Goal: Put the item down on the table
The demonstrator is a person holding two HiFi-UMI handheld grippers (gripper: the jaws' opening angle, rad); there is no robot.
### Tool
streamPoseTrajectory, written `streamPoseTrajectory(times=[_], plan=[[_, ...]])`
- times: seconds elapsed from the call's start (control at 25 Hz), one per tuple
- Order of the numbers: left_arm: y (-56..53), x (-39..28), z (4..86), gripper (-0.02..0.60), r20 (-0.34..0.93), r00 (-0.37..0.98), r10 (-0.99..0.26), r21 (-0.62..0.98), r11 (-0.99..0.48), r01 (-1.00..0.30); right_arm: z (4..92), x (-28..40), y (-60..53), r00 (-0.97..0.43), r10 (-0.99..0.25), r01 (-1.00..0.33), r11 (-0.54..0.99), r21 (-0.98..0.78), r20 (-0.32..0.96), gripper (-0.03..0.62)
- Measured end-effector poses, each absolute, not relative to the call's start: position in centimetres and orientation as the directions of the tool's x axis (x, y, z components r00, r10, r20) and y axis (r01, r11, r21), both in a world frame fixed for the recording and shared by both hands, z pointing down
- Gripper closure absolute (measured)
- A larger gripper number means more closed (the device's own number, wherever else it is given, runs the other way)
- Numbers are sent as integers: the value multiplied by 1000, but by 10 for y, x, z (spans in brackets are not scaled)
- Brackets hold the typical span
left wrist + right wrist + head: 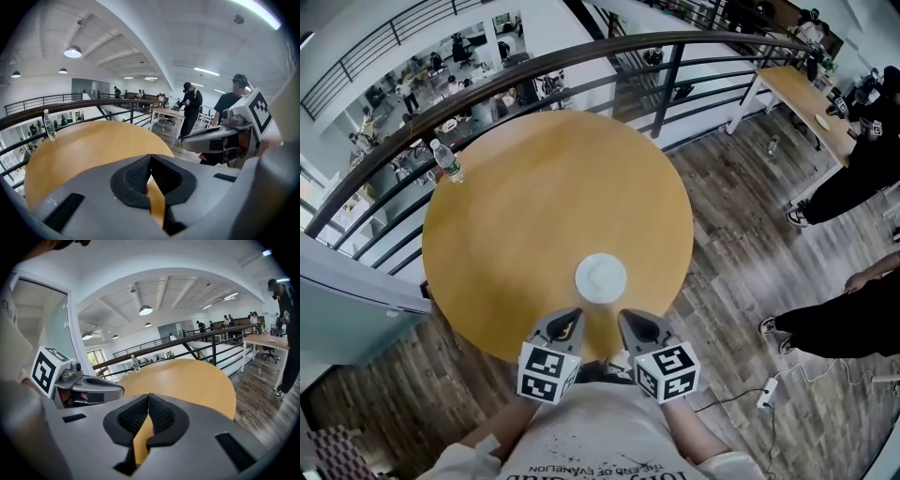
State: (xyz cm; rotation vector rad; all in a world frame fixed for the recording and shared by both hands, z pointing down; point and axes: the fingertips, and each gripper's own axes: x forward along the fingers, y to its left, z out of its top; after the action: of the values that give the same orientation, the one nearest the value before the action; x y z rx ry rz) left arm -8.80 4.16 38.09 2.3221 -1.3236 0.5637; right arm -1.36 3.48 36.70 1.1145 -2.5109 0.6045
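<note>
Fingers on the left gripper (150, 158) and the right gripper (148, 397) are pressed together with nothing between them. Ahead lies the round wooden table (534, 187). The white round item (601, 277) rests flat on it just beyond both tips, and a water bottle (446, 162) stands at its far rim.
</note>
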Motion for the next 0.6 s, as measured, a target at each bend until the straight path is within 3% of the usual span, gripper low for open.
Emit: streamPoseTrajectory(times=[0.6], plan=[[43,-87,380,558,543,473,-694,127,-489,-863,368,-15,38,-640,-618,-759,602,-248,457,569]])
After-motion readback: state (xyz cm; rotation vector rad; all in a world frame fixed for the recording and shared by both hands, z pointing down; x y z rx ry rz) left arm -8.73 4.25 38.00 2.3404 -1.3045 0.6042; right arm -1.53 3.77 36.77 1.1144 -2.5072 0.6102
